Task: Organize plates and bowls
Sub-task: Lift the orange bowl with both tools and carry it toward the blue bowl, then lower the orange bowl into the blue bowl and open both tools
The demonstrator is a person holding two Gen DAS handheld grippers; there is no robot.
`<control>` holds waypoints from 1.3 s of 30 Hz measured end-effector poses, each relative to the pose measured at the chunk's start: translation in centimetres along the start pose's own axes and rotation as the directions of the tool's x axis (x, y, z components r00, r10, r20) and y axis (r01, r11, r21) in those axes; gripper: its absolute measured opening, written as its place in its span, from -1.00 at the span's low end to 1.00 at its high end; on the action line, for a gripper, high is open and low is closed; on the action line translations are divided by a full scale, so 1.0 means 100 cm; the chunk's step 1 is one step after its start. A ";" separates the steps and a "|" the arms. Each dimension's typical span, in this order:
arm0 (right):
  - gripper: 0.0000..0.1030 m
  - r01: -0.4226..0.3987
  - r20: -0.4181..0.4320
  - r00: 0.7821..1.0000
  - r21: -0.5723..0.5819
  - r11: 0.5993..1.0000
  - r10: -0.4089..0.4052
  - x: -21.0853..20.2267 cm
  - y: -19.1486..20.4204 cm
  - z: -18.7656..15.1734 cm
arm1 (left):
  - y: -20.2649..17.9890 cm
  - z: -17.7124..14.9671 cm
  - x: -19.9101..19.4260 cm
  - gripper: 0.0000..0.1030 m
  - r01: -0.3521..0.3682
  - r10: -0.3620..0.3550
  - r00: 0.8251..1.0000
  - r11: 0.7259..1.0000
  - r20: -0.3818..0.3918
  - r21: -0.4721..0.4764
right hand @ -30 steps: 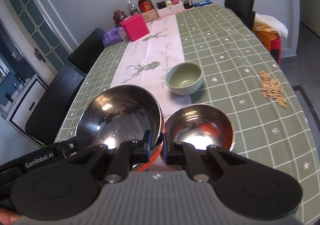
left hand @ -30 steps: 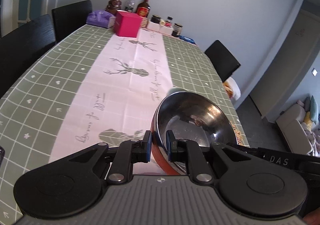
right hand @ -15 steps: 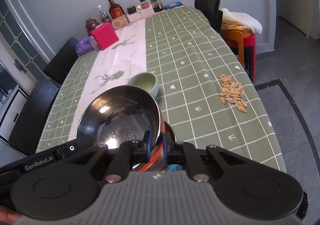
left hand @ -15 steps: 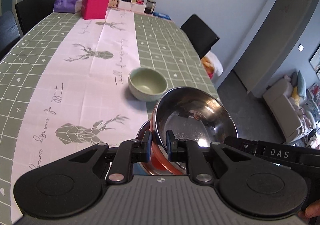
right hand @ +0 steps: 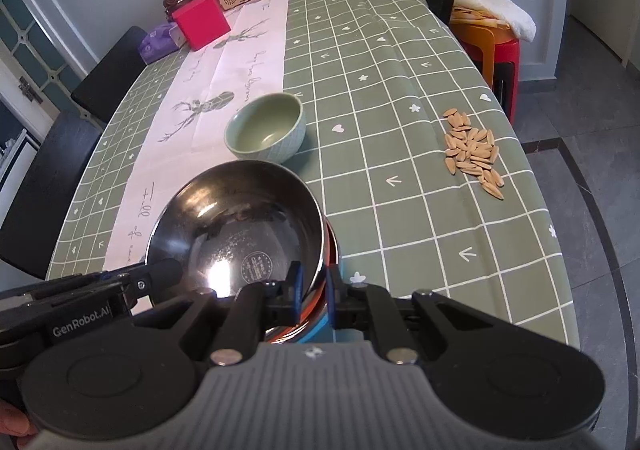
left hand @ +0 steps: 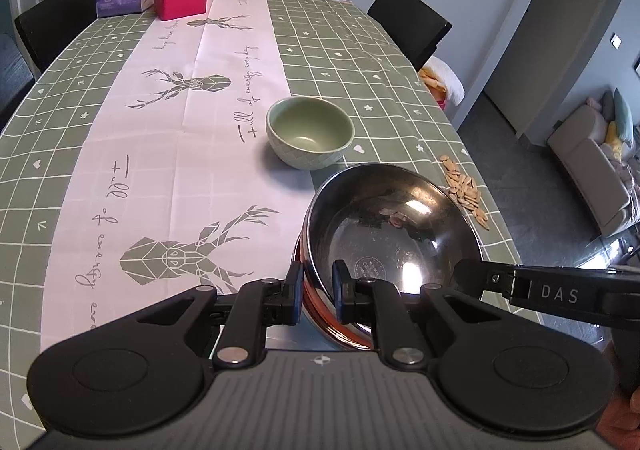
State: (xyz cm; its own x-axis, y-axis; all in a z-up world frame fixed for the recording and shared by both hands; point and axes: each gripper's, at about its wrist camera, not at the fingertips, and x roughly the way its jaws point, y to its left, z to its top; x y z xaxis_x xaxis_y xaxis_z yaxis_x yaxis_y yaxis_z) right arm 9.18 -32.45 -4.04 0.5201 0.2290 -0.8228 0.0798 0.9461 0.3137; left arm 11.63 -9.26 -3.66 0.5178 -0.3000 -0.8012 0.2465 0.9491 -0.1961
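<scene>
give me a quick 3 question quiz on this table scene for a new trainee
1. True or false: both tongs, left and right, pinch the rim of the same steel bowl.
2. Which lies nearest the pile of seeds? A) pink box B) green bowl C) purple tissue pack
3. Fill in: the green bowl holds ____.

Key
1. True. One grips each side of the rim.
2. B. The box and the tissue pack stand at the far end of the table.
3. Nothing; its inside shows bare.
</scene>
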 end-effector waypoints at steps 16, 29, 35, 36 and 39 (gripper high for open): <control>-0.83 0.008 -0.034 0.999 -0.024 1.000 -0.009 0.012 -0.001 -0.002 | 0.000 -0.004 0.011 -0.66 -0.011 0.013 0.999 0.999 -0.049 0.040; -0.83 0.001 -0.044 0.999 -0.036 0.999 -0.002 0.013 -0.003 0.000 | 0.004 0.001 -0.001 -0.63 0.023 -0.022 0.999 0.999 -0.027 0.039; -0.60 0.026 -0.026 0.999 -0.075 0.997 -0.028 0.009 0.001 -0.001 | 0.012 0.002 -0.008 -0.63 0.035 -0.035 0.999 0.999 0.019 -0.006; -0.55 0.027 -0.021 0.999 -0.078 0.997 -0.028 0.007 0.001 -0.001 | 0.015 0.003 -0.009 -0.63 0.043 -0.042 0.999 0.999 0.032 -0.016; -0.50 0.021 0.002 1.000 -0.083 0.996 -0.021 0.000 -0.001 0.002 | 0.022 0.008 -0.016 -0.63 0.073 -0.070 0.995 0.997 0.073 -0.038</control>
State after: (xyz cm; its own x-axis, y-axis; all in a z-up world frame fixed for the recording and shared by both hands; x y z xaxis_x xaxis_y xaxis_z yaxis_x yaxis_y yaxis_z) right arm 9.32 -32.54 -3.98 0.5198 0.2087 -0.8284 0.0198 0.9665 0.2560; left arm 11.98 -6.73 -2.41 0.5580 -0.3721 -0.7418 0.2522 0.9276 -0.2756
